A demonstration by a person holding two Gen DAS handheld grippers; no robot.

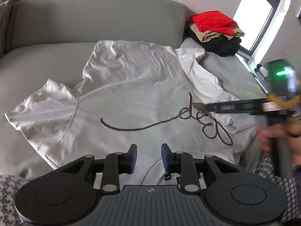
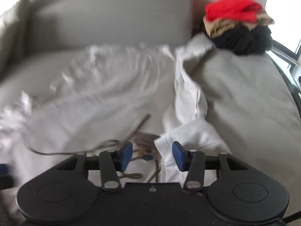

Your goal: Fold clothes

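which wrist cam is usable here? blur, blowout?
Left wrist view: sharp on the white shirt and left gripper; only the right gripper smears, and the window blows out. Right wrist view: motion-blurred throughout, the clothes stack soft; right gripper body sharper.

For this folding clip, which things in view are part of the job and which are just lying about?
Part of the job:
- white T-shirt spread on the sofa, its dark cord lying across it
- left gripper, open
- right gripper, open over the shirt's sleeve

Just lying about:
- stack of red, tan and black clothes
- grey sofa
- window
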